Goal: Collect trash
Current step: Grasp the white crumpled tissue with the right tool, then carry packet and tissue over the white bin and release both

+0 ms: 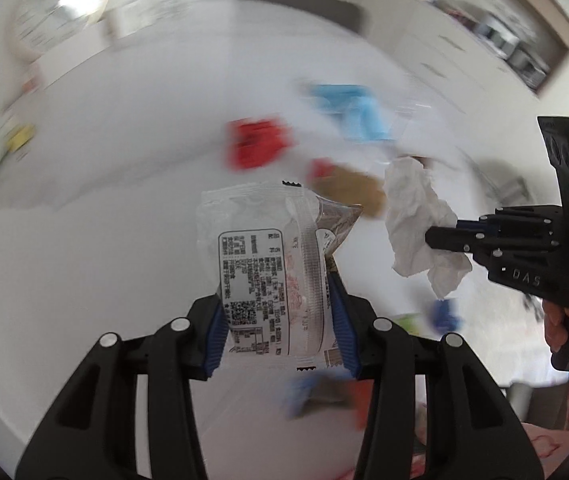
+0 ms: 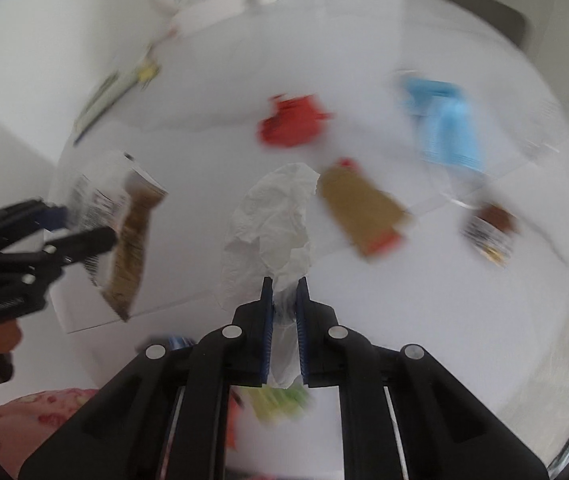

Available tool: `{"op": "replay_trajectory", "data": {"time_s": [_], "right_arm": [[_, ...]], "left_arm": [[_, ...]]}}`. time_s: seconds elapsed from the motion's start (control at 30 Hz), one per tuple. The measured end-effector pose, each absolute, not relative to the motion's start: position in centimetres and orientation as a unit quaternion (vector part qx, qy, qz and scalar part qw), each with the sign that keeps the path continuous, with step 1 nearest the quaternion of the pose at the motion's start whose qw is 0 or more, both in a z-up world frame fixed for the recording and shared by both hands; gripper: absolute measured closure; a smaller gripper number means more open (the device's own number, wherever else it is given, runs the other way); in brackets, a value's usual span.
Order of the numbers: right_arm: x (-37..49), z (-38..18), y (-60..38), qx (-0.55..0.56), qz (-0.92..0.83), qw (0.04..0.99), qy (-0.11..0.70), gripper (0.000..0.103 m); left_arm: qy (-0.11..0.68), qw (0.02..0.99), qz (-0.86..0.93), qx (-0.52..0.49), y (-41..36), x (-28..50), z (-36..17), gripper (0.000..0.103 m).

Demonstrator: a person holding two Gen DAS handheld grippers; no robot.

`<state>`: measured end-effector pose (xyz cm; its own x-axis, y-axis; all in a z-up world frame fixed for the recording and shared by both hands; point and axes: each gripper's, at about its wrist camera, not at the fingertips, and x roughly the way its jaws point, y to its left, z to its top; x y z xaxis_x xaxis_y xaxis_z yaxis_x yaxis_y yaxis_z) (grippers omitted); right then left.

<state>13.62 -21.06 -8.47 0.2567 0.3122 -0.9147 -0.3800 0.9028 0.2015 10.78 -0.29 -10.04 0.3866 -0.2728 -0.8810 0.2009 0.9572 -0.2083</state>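
Left wrist view: The left gripper [image 1: 280, 320] is clamped on a clear plastic snack wrapper [image 1: 272, 264] with a printed label and a code square; both blue pads press its sides, and the wrapper stands up between the fingers, lifted clear of the white table [image 1: 104, 200]. At the right edge the right gripper [image 1: 430, 238] is seen side-on, its fingers pinched on a crumpled white tissue [image 1: 416, 216] that hangs free of the surface. A hand [image 1: 560, 320] grips its handle. On the table beyond, all blurred: a red wrapper [image 1: 258, 144], a light blue packet [image 1: 354, 110], and a tan packet with a red end [image 1: 348, 188], well apart from one another. A small blue item [image 1: 444, 314] lies below the tissue; its kind cannot be told.

Right wrist view: The right gripper [image 2: 284, 292] has its jaws drawn together on the lower end of the white tissue [image 2: 276, 216], which rises from between the pads. At the left edge the left gripper [image 2: 84, 228] holds the snack wrapper [image 2: 124, 232] above the table [image 2: 444, 320]. Lying on the surface: the red wrapper [image 2: 290, 122], the blue packet [image 2: 444, 124], the tan packet [image 2: 360, 212] just beside the tissue, and a small brown-labelled packet [image 2: 490, 234] to the right. A green blurred item [image 2: 280, 402] shows beneath the fingers.
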Motion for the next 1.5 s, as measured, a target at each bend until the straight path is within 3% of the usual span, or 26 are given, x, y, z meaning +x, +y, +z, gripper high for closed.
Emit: {"op": "replay_trajectory", "data": {"time_s": [0.4, 0.83, 1.03, 1.17, 1.5], "right_arm": [[2.7, -4.9, -45.2, 0.077, -0.006, 0.833, 0.548, 0.089], [-6.5, -7.5, -56.2, 0.149, -0.086, 0.820, 0.546, 0.089], [-7.1, -8.7, -58.3, 0.164, -0.083, 0.815, 0.549, 0.089], [-6.6, -9.4, -58.3, 0.169, -0.076, 0.813, 0.552, 0.089], [-5.3, -11.3, -57.5, 0.172, -0.060, 0.805, 0.565, 0.088]], "left_arm": [[0.505, 0.777, -0.371, 0.061, -23.5, 8.3, -6.5, 0.058], [0.579, 0.654, -0.453, 0.178, -42.6, 3.3, -16.8, 0.057], [0.598, 0.650, -0.418, 0.215, -45.9, 3.9, -20.2, 0.047], [0.601, 0.656, -0.407, 0.208, -45.6, 4.1, -19.8, 0.034], [0.580, 0.680, -0.392, 0.217, -44.3, 2.9, -16.4, 0.027]]}}
